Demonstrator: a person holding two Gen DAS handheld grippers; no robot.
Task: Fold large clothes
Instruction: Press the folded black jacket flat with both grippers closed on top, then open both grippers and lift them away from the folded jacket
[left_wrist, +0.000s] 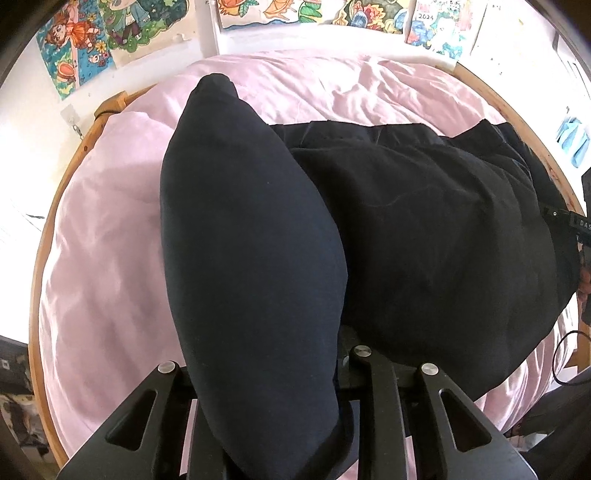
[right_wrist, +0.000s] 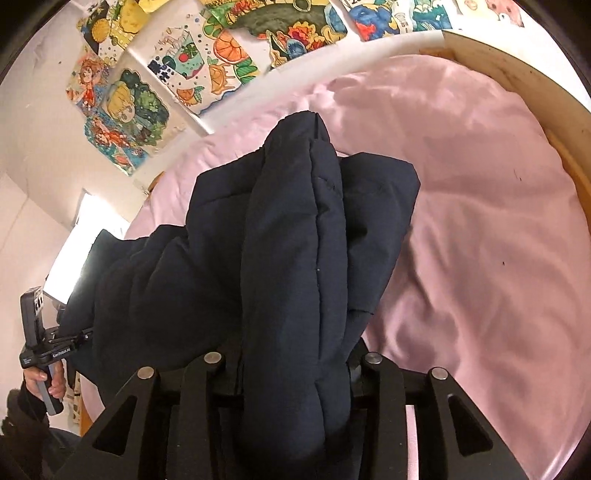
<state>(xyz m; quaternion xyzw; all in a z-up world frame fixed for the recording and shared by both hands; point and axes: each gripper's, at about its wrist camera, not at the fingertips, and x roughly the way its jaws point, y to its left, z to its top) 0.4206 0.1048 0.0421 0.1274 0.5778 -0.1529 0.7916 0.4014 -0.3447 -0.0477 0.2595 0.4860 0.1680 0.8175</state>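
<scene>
A large dark navy padded jacket (left_wrist: 424, 229) lies on a bed with a pink cover (left_wrist: 110, 258). My left gripper (left_wrist: 269, 413) is shut on a thick fold of the jacket, which drapes over the fingers and hides them. My right gripper (right_wrist: 295, 406) is shut on another quilted fold of the jacket (right_wrist: 291, 258), lifted above the bed; its fingertips are hidden under the cloth. The left gripper's handle, in a hand, shows at the left edge of the right wrist view (right_wrist: 37, 347).
The pink bedding (right_wrist: 480, 240) fills a wooden bed frame (right_wrist: 517, 81). Colourful drawings (right_wrist: 155, 99) hang on the white wall behind the bed. A black cable (left_wrist: 565, 354) hangs at the bed's right side.
</scene>
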